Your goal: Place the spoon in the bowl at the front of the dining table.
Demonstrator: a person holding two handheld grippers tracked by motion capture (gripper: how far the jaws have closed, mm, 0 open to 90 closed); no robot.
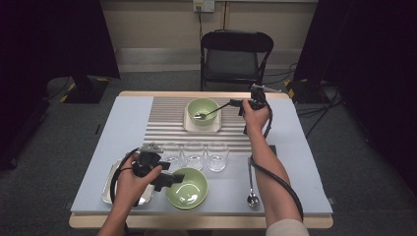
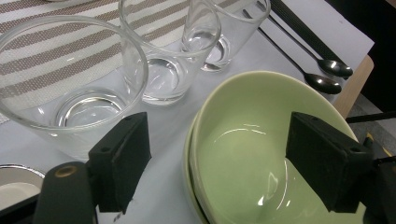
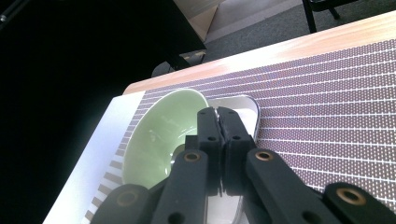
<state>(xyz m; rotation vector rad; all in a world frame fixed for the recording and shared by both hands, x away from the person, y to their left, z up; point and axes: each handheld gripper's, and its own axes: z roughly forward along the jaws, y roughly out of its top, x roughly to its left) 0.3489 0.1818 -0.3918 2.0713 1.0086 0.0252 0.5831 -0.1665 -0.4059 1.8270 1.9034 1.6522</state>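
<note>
Meanwhile right gripper clamps a slim metal spoon in the pale-green bowl; left gripper gapes.

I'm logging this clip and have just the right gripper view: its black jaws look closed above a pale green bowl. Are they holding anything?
Observer: Yes. In the high view the right gripper pinches the handle of a slim metal spoon, whose tip rests inside the pale green round bowl.
Operator: What is the other hand doing?
Observer: The left gripper is open, with one jaw on each side of the rim of a second green bowl near the person.
Operator: Anything between the two bowls?
Observer: Three clear drinking glasses stand in a row.
</note>
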